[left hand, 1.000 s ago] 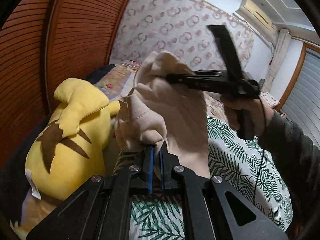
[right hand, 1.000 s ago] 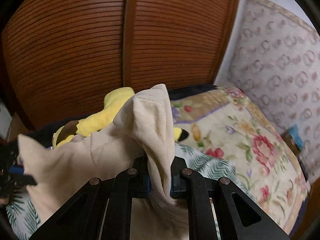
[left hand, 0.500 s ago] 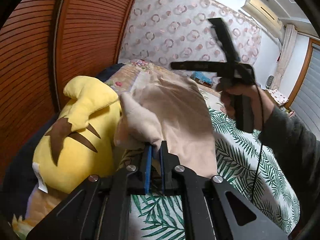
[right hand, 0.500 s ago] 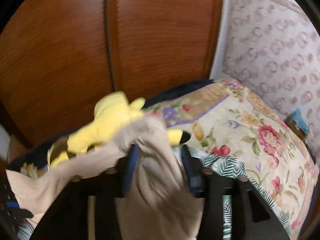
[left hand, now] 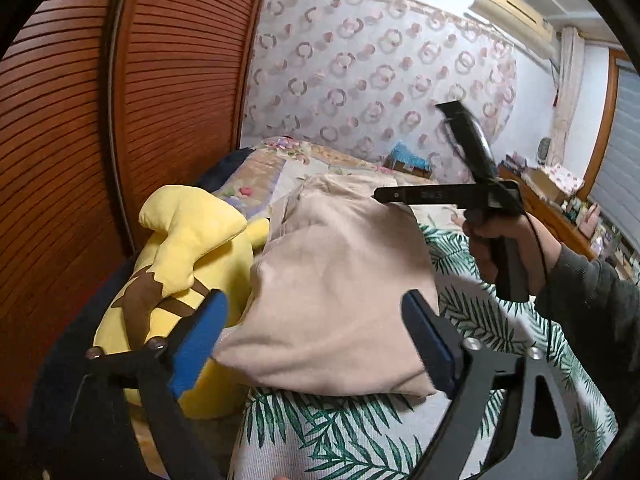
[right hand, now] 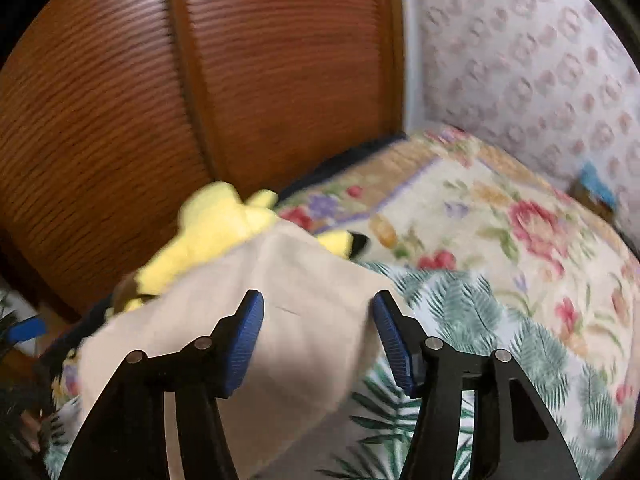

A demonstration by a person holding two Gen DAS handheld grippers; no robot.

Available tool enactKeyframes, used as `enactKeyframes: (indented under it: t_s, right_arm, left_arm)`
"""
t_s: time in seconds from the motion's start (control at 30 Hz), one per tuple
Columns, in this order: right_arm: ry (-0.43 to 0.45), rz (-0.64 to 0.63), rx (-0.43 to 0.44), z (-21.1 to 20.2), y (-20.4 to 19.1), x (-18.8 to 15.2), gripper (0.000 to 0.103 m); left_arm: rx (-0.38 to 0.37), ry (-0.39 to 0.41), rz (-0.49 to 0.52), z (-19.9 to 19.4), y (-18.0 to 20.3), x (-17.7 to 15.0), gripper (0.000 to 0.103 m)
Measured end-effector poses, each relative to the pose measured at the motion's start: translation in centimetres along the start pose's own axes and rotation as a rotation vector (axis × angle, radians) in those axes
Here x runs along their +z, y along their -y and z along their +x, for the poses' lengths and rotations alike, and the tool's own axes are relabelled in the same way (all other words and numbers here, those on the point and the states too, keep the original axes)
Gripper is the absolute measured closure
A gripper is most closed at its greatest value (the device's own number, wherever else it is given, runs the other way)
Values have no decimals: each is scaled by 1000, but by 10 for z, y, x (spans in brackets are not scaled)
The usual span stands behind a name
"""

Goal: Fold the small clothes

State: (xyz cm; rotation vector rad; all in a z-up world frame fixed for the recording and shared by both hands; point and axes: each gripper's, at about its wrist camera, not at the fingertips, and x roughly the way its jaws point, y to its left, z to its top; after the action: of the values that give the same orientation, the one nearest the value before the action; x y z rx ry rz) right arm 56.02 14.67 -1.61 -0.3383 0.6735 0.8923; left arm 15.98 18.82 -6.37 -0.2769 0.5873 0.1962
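Observation:
A beige garment (left hand: 340, 272) lies in a folded heap on the palm-leaf bed cover (left hand: 500, 320), its left edge against a yellow plush toy (left hand: 188, 232). My left gripper (left hand: 314, 300) is opening, its blue pads wide on either side of the near edge of the cloth without pressing it. In the right wrist view the right gripper (right hand: 318, 298) hovers over the garment (right hand: 304, 280); its jaws are closing slightly and its pads are clear of the cloth. From the left wrist view the right gripper (left hand: 410, 151) shows side-on above the garment's far end, held by a hand (left hand: 500, 240).
A slatted wooden wardrobe door (left hand: 120, 120) stands close on the left behind the plush toy (right hand: 216, 224). A floral quilt (right hand: 500, 220) covers the far part of the bed, against a patterned wall. A cluttered shelf runs along the far right.
Both grippers went from shut on the beige garment to open. The cloth dropped from its raised, stretched hold and settled on the bed beside the plush toy.

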Motion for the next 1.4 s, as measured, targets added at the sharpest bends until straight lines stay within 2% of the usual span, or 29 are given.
enactKeyframes:
  t_s: [0.07, 0.17, 0.33, 0.47, 0.87, 1.2, 1.4]
  right_arm:
    - [-5, 52, -42, 11, 12, -1, 45]
    - [5, 91, -50, 18, 12, -1, 45]
    - [46, 96, -87, -1, -3, -6, 45]
    - [91, 93, -97, -41, -19, -28, 45]
    - [207, 71, -99, -181, -68, -125, 45]
    - [247, 90, -210, -269, -111, -215, 42]
    - [270, 161, -279, -327, -143, -267, 40]
  left_arm:
    - [-1, 0, 11, -1, 3, -1, 12]
    - [4, -3, 19, -3, 6, -1, 12]
    - [7, 0, 37, -8, 12, 1, 12]
    - [21, 5, 60, -15, 20, 2, 12]
    - [-1, 85, 166, -54, 62, -3, 12]
    - [-68, 35, 208, -70, 94, -25, 12]
    - [-116, 33, 244, -83, 124, -40, 12]
